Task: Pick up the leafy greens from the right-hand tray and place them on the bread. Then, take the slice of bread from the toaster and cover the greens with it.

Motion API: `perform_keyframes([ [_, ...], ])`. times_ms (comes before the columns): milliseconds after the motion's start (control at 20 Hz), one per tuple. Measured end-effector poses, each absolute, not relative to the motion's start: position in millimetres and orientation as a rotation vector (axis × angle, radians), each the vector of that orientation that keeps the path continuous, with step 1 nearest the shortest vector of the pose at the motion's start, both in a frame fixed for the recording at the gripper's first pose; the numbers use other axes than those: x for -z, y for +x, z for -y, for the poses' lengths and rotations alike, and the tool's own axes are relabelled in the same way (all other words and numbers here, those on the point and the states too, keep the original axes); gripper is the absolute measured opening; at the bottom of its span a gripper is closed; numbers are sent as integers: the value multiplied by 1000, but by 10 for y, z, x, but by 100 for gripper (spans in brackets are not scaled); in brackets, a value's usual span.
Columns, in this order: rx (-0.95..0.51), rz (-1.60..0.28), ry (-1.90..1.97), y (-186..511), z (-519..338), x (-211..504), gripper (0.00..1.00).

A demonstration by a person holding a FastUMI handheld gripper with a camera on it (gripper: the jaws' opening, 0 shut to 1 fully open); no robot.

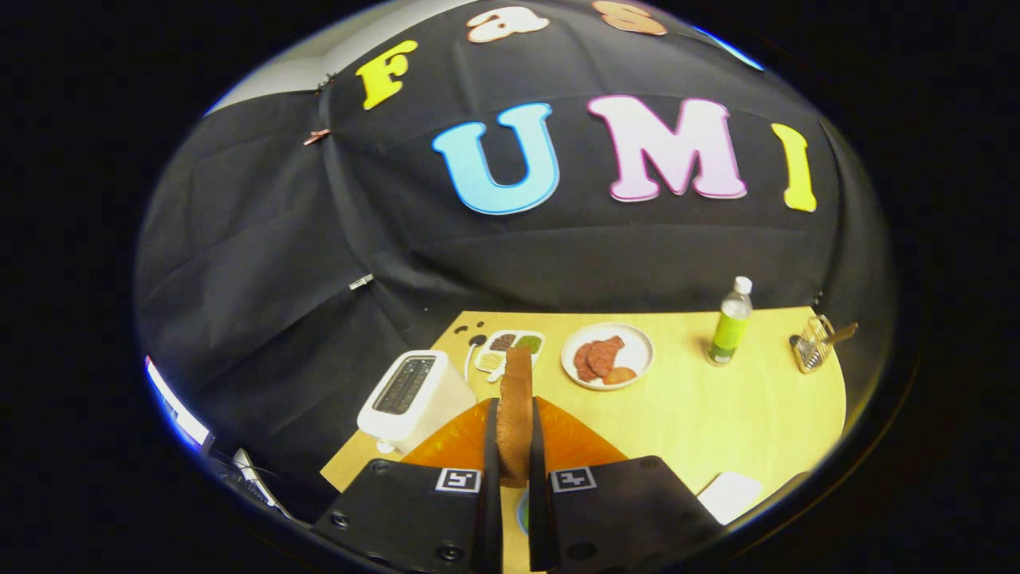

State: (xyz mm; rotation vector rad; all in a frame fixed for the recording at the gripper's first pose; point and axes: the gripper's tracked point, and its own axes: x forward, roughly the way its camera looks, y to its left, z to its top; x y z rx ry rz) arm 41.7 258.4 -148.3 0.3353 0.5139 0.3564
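Both hand-held gripper point(515, 470) fingers pinch bread slice point(515, 414) on edge, above table point(717, 414)

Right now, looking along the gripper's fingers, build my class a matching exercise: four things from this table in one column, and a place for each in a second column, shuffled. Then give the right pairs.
Things
1. slice of bread
2. white toaster
3. white plate with brown food pieces
4. green bottle

Places
A. beyond the fingers, between the compartment tray and the bottle
B. clamped upright between the fingers of the gripper
C. between the plate and the wire rack
D. at the table's edge, beside the fingers

Pairs: 1-B, 2-D, 3-A, 4-C
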Motion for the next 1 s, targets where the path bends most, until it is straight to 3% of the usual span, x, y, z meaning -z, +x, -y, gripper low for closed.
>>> perform_keyframes([
  [500, -316, -638, 555, -84, -2482, 2517, 17],
  [1000, -318, -765, 600, -104, -2663, 3419, 17],
])
